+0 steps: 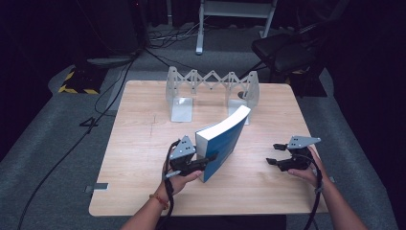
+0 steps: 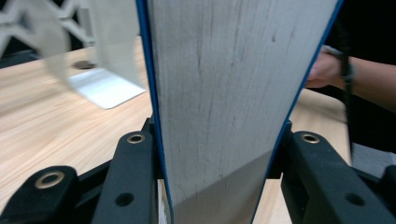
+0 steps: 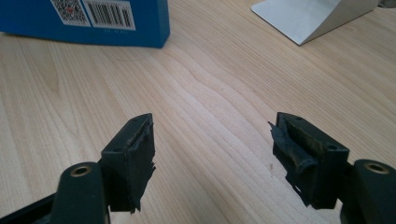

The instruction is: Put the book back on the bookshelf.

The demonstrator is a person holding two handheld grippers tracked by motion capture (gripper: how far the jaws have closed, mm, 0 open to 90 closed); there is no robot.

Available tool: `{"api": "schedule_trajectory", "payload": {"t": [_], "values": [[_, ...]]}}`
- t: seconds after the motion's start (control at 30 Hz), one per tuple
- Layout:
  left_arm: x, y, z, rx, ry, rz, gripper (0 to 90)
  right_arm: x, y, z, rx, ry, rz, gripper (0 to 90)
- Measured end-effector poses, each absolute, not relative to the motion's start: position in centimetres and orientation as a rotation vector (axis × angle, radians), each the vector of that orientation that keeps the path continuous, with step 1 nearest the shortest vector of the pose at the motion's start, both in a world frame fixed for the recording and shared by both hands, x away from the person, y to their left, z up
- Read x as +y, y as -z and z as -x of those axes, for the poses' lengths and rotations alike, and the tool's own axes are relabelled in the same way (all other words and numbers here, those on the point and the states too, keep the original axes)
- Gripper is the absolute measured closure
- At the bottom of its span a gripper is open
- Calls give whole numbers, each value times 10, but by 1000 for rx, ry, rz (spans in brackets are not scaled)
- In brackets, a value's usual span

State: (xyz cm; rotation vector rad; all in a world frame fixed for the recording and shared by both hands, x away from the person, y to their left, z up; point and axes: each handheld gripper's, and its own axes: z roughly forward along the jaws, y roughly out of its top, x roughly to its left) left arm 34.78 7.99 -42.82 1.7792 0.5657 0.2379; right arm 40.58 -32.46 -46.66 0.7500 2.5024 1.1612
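A thick blue book [image 1: 225,139] stands on its edge in the middle of the wooden table [image 1: 139,143], leaning slightly, page block toward me. My left gripper [image 1: 210,157] is shut on its near lower end. In the left gripper view the pale page edges [image 2: 224,93] rise between both black jaws, which press on the blue covers. My right gripper [image 1: 275,154] is at the right of the table, apart from the book, and stands open. In the right gripper view its worn pads [image 3: 135,154] hang over bare wood, with the book's barcode corner [image 3: 84,21] farther off.
An extendable metal book rack [image 1: 210,81] with two upright end plates stands at the back of the table, its left foot plate [image 1: 182,109] flat on the wood. A dark chair [image 1: 282,48] and cables lie on the floor beyond.
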Motion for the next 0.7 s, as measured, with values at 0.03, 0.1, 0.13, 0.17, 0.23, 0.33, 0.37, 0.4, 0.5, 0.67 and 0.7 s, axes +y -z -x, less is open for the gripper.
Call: {"api": "schedule_trajectory", "payload": {"t": [0.03,0.1,0.13,0.17,0.23,0.33,0.37,0.4,0.5,0.67,0.7], "values": [[75,428,-348,550,-221,-1784,600,-324,466,-405,2503,-1163,-739,296],[69,428,-346,527,-197,-1787,600,-321,465,-403,2506,-1187,-719,297],[67,428,-346,511,-187,-1791,600,-320,464,-402,2509,-1201,-709,298],[66,429,-345,503,-176,-1789,600,-317,462,-400,2510,-1210,-699,298],[60,428,-343,474,-155,-1800,600,-313,459,-397,2512,-1227,-668,297],[57,427,-341,452,-130,-1805,599,-305,455,-392,2519,-1256,-621,295],[56,427,-340,449,-122,-1805,599,-303,453,-391,2520,-1264,-597,296],[56,427,-339,437,-116,-1809,598,-301,451,-390,2512,-1266,-590,295],[57,426,-338,389,-86,-1822,598,-297,445,-387,2497,-1311,-562,294],[63,425,-336,347,-59,-1852,595,-287,437,-387,2505,-1362,-503,308],[65,425,-336,343,-57,-1857,594,-283,435,-386,2509,-1382,-482,309]]}}
